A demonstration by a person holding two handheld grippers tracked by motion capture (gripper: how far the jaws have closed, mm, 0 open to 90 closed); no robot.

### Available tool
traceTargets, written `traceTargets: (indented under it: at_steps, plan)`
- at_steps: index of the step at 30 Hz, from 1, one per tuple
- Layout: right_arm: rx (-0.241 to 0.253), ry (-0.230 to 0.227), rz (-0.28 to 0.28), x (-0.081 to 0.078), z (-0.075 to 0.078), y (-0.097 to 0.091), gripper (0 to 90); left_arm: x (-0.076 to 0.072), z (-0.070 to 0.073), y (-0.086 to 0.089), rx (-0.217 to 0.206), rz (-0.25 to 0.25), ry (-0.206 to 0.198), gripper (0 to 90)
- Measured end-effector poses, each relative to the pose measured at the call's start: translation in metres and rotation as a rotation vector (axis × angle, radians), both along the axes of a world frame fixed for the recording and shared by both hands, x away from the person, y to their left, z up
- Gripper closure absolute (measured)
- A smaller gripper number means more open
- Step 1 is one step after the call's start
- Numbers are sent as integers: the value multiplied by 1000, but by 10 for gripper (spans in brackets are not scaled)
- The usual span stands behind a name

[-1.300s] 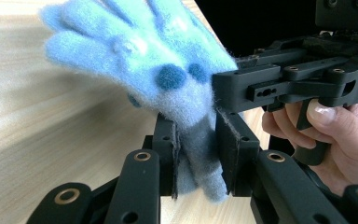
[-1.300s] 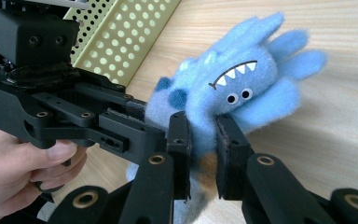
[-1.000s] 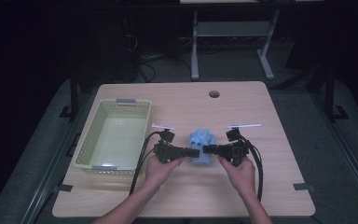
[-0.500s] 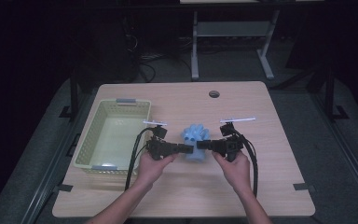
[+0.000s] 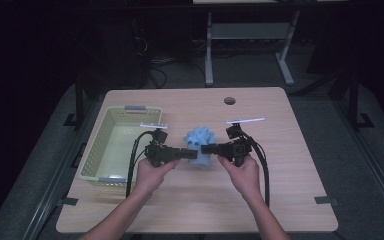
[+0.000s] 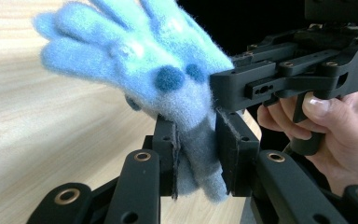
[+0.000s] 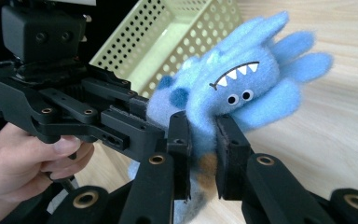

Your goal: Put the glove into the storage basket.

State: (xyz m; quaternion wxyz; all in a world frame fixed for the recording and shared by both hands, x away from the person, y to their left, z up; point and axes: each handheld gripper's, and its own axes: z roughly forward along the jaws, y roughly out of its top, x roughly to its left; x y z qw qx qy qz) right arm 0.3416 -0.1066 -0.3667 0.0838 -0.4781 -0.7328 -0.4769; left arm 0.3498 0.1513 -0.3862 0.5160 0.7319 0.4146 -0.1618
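A fluffy blue plush monster (image 5: 198,146) with white teeth and dark blue spots hangs just above the wooden table (image 5: 280,200), held from both sides. My left gripper (image 5: 192,154) is shut on one part of the blue plush monster (image 6: 168,88), its pads pinching the fur. From the opposite side my right gripper (image 5: 206,149) is shut on another part of the blue plush monster (image 7: 242,88) below its face. The two grippers point at each other, nearly touching. Each hand wraps around its gripper's handle.
A pale green perforated basket (image 5: 100,150) stands at the left of the table, close to my left hand; the basket (image 7: 177,28) lies behind the toy in the right gripper view. A round cable hole (image 5: 229,100) sits near the far edge. Dark floor and a metal stand lie beyond.
Both grippers have risen together with the plush monster and shifted slightly toward the basket. Both grips are unchanged.
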Motion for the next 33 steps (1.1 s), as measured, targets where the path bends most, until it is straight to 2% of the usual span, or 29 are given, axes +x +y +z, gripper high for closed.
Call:
traceTargets:
  at_steps: [9, 17, 33]
  plan:
    - [3, -7, 19, 6, 6, 13, 784, 3, 4, 15, -14, 9, -5, 701]
    - [22, -22, 48, 14, 14, 29, 785, 5, 16, 34, -10, 23, -25, 702]
    - [36, -8, 90, 26, 19, 55, 787, 6, 24, 62, -5, 60, -38, 705]
